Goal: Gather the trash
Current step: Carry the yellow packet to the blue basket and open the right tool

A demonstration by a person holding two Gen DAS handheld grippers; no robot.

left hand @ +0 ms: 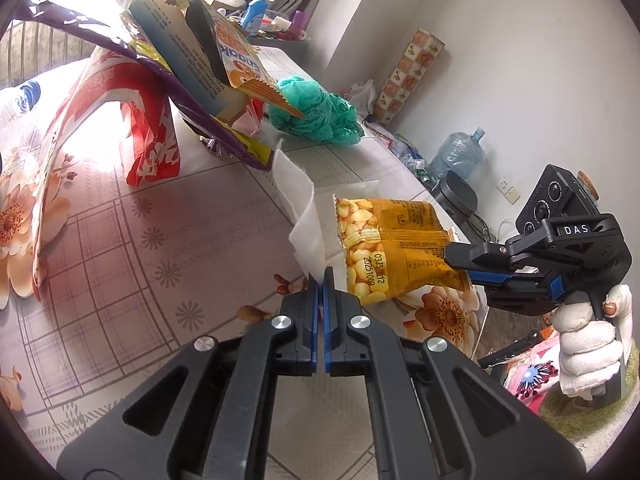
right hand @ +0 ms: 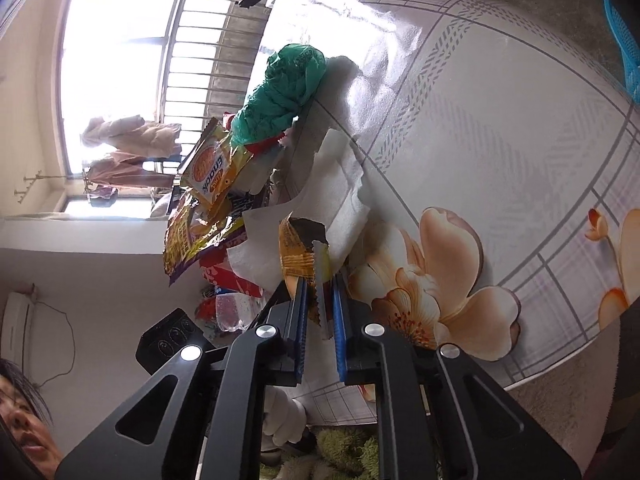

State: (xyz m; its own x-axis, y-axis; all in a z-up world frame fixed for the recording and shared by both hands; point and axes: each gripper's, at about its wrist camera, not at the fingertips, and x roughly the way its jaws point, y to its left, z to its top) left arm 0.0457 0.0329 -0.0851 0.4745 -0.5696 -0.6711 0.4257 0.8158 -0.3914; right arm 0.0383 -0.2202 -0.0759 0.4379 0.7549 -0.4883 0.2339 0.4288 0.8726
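Observation:
A yellow snack packet point(left hand: 384, 240) lies at the table's near edge, partly on a white paper napkin point(left hand: 304, 216). My left gripper point(left hand: 322, 276) is shut on a corner of the napkin. My right gripper point(left hand: 460, 264) comes in from the right around the packet's crimped end. In the right wrist view the packet's end point(right hand: 308, 256) sits between the right gripper's point(right hand: 320, 280) jaws, which stand a little apart and are not pressed on it. The napkin point(right hand: 340, 184) lies behind it.
A pile of wrappers and a torn carton point(left hand: 192, 52) stands at the back of the floral tablecloth point(left hand: 160, 240), with a red packet point(left hand: 152, 148) and a crumpled green plastic bag point(left hand: 316, 112). A water jug point(left hand: 460, 152) stands on the floor beyond the table.

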